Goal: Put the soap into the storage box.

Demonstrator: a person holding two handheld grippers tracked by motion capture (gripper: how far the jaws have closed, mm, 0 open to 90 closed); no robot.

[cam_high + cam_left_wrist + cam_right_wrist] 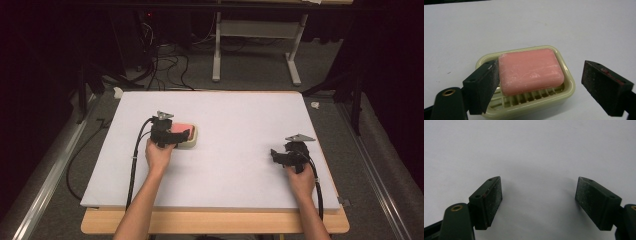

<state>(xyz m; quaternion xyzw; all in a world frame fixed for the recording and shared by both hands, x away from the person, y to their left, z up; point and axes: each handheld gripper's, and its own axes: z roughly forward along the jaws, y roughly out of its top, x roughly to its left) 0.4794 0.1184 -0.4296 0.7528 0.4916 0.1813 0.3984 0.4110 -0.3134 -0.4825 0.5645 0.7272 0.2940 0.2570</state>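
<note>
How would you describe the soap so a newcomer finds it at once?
Start at the white table and go to its left half, where the left gripper hangs with jaws open. Between them sits a pale green slatted dish. The soap lying in it is a pink rounded bar, the only coloured thing there.

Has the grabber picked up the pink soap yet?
Not yet. The left gripper has reached the soap, which lies in its dish. Its jaws are open on either side of the soap, one close against it. Closing and lifting are left. The right gripper waits open over bare table.
</note>
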